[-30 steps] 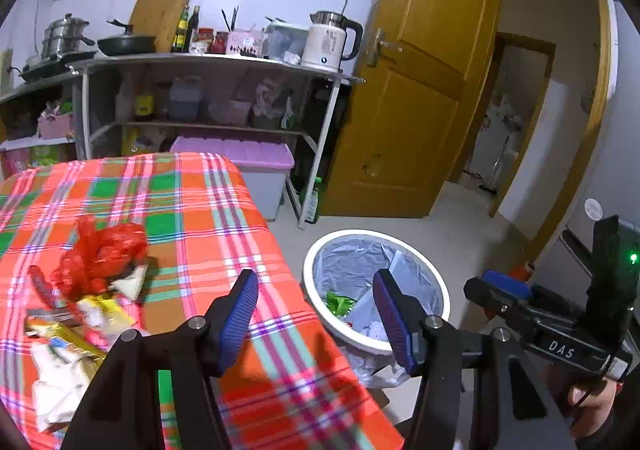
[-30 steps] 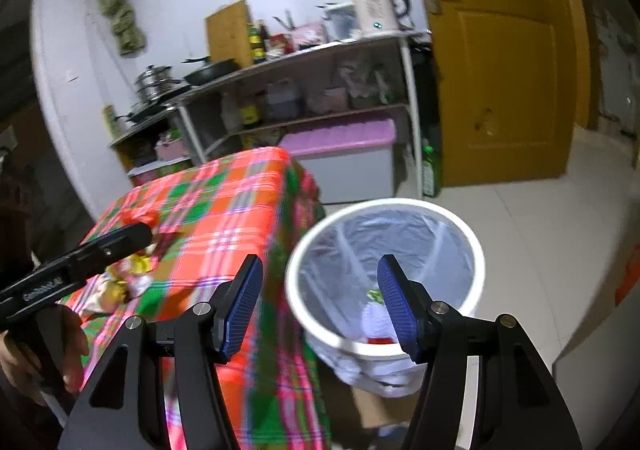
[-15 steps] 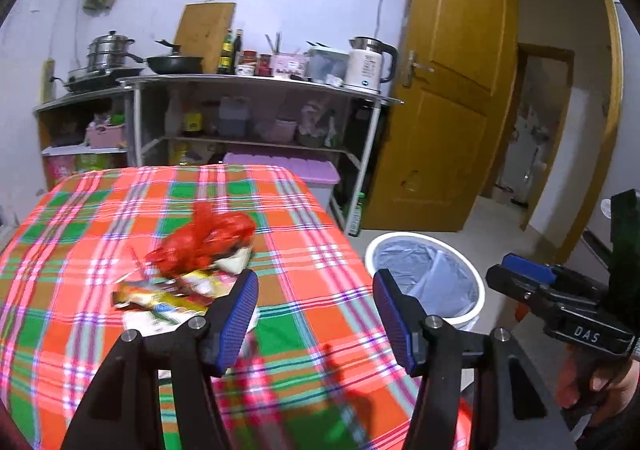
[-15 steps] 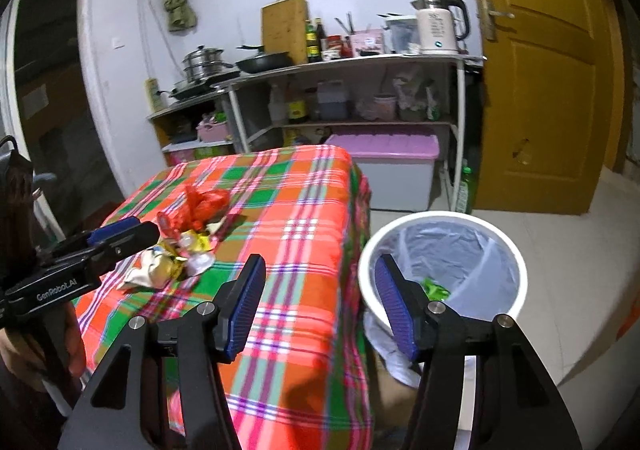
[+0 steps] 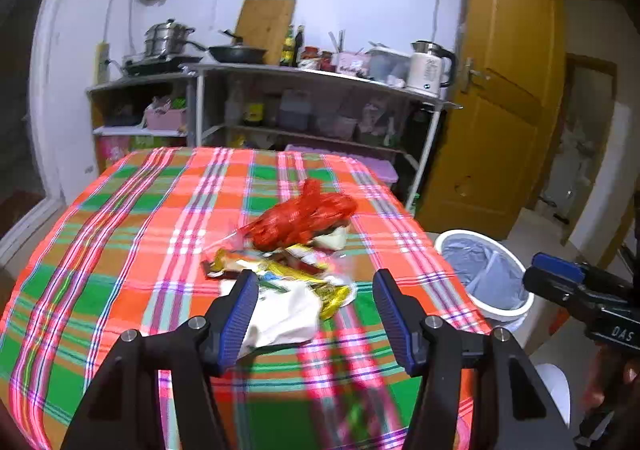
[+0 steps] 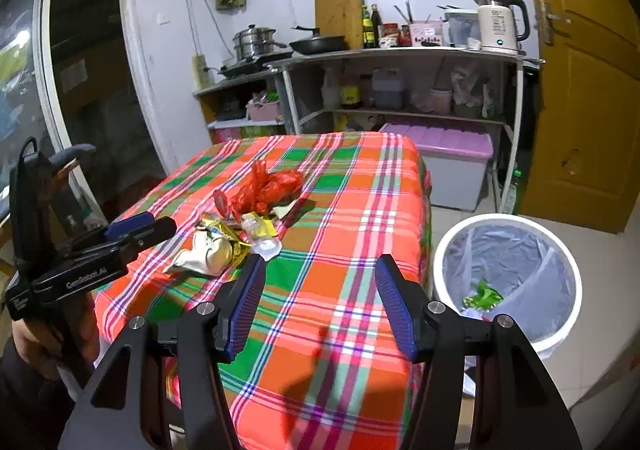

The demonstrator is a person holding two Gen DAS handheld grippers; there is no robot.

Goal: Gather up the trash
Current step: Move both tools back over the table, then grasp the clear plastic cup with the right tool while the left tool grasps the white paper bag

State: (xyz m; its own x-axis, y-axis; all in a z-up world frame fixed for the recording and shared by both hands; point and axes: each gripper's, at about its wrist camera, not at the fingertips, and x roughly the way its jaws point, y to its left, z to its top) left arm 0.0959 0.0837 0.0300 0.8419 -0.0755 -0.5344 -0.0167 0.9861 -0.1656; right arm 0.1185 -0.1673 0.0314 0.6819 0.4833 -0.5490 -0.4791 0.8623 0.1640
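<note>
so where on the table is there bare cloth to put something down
Bare cloth: the far end of the table behind the red bag, the side strip toward the bin, and the near edge under the right gripper. Crowded: the middle, where wrappers and a white packet lie beside the bag, ahead of the left gripper.

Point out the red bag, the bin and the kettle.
red bag (image 5: 304, 222), left wrist view, middle of the crumpled plastic
bin (image 6: 440, 250), right wrist view, left side of the white rim
kettle (image 6: 496, 26), right wrist view, white body below the lid
</note>
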